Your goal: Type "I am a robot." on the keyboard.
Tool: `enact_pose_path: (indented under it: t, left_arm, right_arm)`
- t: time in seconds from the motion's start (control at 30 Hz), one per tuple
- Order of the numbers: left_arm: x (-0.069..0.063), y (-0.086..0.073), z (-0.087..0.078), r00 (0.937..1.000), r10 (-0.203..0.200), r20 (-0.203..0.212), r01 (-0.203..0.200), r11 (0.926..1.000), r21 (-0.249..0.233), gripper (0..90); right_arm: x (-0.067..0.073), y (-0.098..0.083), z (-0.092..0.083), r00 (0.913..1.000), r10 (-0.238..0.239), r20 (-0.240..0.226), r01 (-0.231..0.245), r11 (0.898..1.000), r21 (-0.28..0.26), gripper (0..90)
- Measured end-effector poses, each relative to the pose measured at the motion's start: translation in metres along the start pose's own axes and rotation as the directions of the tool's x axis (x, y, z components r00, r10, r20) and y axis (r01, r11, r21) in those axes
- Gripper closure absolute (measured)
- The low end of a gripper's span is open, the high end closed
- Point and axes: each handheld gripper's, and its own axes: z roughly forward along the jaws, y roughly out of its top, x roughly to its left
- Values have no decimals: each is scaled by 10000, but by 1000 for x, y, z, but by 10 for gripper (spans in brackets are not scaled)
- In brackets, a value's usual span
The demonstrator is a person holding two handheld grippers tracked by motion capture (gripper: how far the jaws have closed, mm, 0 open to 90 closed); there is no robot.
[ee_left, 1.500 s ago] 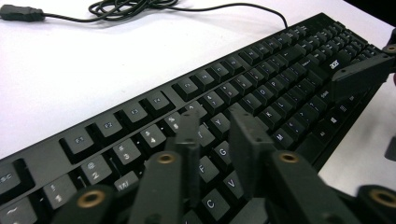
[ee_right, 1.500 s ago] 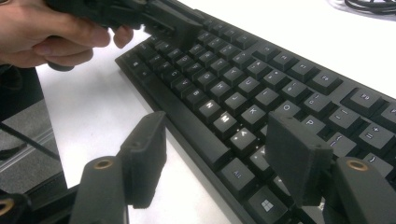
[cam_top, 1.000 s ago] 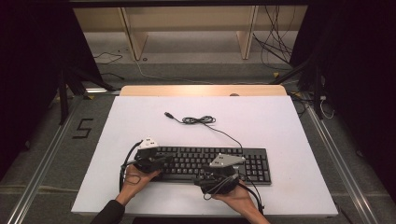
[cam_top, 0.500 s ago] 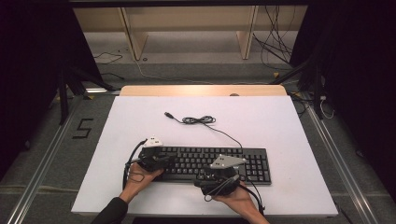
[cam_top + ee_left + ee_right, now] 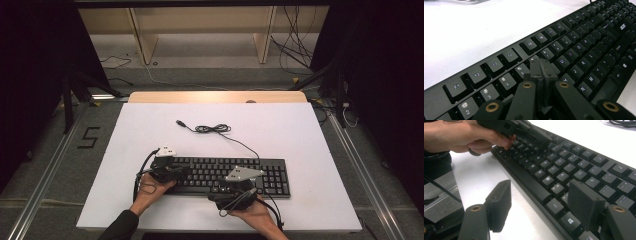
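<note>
A black keyboard (image 5: 235, 175) lies near the front of the white table (image 5: 280, 125). Its cable runs back to a loose coil and a USB plug (image 5: 212, 129). My left gripper (image 5: 184, 173) is shut with nothing in it. In the left gripper view its pads (image 5: 540, 72) are pressed together, down over the number row of the keyboard (image 5: 584, 45). My right gripper (image 5: 222, 194) stands open at the keyboard's front edge. In the right gripper view the right gripper (image 5: 541, 202) straddles that edge, one pad over the table and one over the keyboard's (image 5: 564, 167) bottom key row. Farther off there, a hand holds the left gripper (image 5: 534, 135).
Wooden shelving (image 5: 200, 35) stands beyond the table's far edge, with cables on the floor (image 5: 295, 55) around it. A floor mark shaped like a 5 (image 5: 89, 137) lies to the table's left. White table surface stretches behind and beside the keyboard.
My left gripper has shifted slightly to the right, farther over the keyboard's left end. The right gripper and the keyboard have stayed put.
</note>
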Motion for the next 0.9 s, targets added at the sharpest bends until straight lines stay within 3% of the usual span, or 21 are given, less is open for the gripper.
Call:
enact_pose_path:
  t: [0.57, 0.67, 0.9]
  left_arm:
    - [0, -2, 4, 10000, 28, -10, -28, 9998, 178, 891]
    - [-2, -1, 4, 9998, 193, -96, -191, 9996, 210, 891]
    - [-2, -1, 3, 9999, 87, -54, -86, 9998, 184, 890]
  right_arm:
    - [1, 0, -1, 10000, -41, -6, 41, 10000, -61, 366]
    - [1, 0, 0, 10000, -40, -5, 40, 10000, -45, 366]
    - [1, 0, -1, 10000, -63, 22, 63, 10000, -48, 366]
